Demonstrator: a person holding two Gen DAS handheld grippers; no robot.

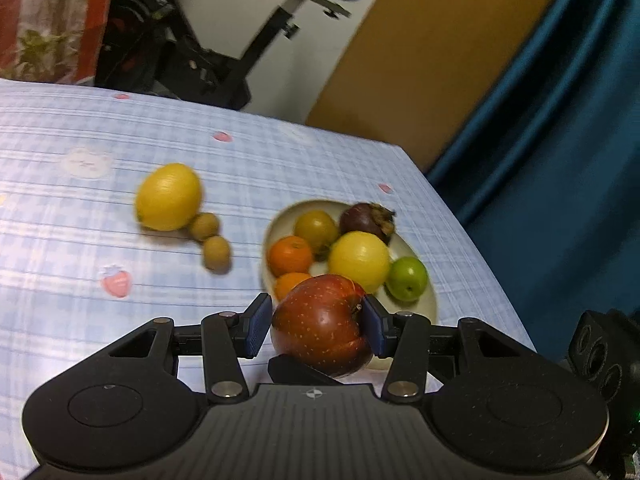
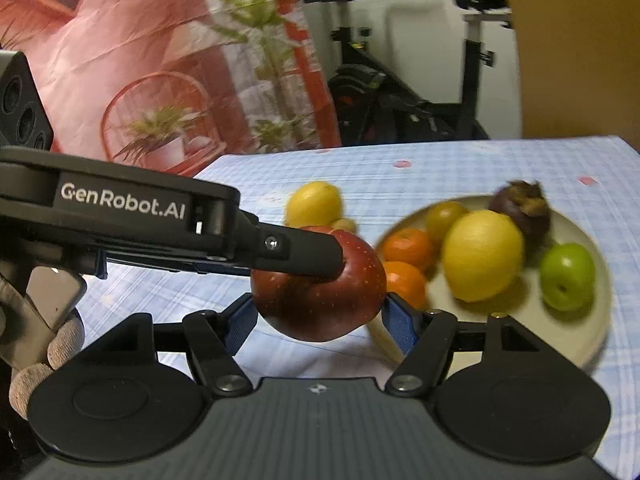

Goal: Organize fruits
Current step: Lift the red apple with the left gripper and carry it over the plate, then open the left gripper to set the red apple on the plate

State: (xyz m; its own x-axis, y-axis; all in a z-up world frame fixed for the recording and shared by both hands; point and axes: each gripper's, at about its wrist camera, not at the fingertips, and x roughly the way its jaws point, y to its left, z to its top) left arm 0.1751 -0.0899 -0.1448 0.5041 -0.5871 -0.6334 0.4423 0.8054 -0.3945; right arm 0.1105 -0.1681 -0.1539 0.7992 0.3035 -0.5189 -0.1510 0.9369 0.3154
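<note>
A red apple (image 1: 320, 328) sits between the blue pads of my left gripper (image 1: 318, 326), held just above the near rim of a cream plate (image 1: 428, 300). The same apple (image 2: 316, 292) also sits between the pads of my right gripper (image 2: 320, 316), with the left gripper's finger (image 2: 296, 254) pressing on its top. The plate (image 2: 600, 300) holds a lemon (image 2: 482, 256), two oranges (image 2: 408, 248), a green fruit (image 2: 568, 276), a yellow-green fruit (image 2: 444, 218) and a dark mangosteen (image 2: 520, 208).
On the blue checked tablecloth (image 1: 80, 240) lie another lemon (image 1: 168, 196) and two small brown fruits (image 1: 216, 252) left of the plate. The table's right edge (image 1: 480, 240) is close to the plate. An exercise bike (image 2: 400, 100) stands behind.
</note>
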